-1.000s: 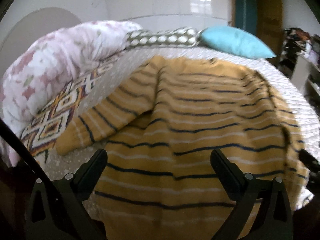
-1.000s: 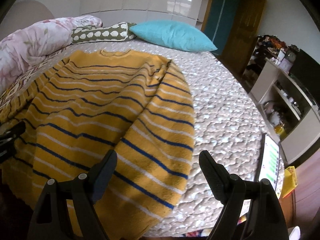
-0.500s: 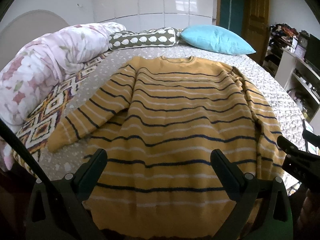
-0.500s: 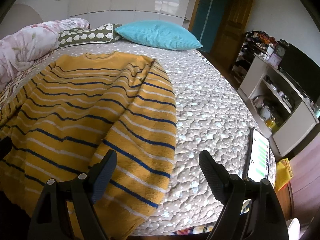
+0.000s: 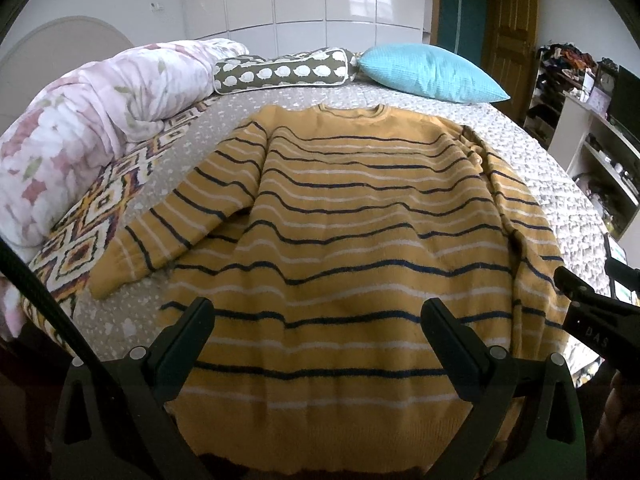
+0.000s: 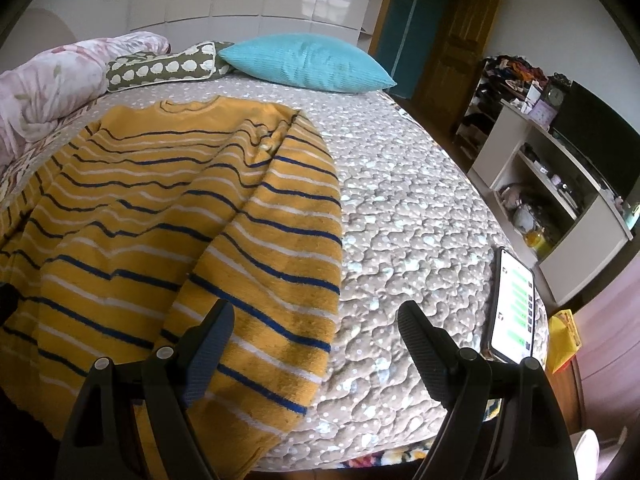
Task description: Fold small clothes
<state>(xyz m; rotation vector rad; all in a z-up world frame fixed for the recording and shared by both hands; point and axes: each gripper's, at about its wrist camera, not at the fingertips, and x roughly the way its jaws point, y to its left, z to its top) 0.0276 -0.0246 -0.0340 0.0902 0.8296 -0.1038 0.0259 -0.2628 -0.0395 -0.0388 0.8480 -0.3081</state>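
Quilted bed (image 6: 408, 216), one striped sweater (image 5: 360, 216), two pillows, both grippers spread apart

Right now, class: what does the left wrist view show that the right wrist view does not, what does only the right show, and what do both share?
Only the left wrist view shows the sweater's left sleeve spread out on the patterned blanket's side, and the right gripper seen from the side, its opening unclear there.

Only the right wrist view shows the phone with its screen lit near the bed's edge, and the right sleeve lying along the body.

Both show the striped yellow sweater, the blue pillow, and their own open, empty grippers: left gripper.
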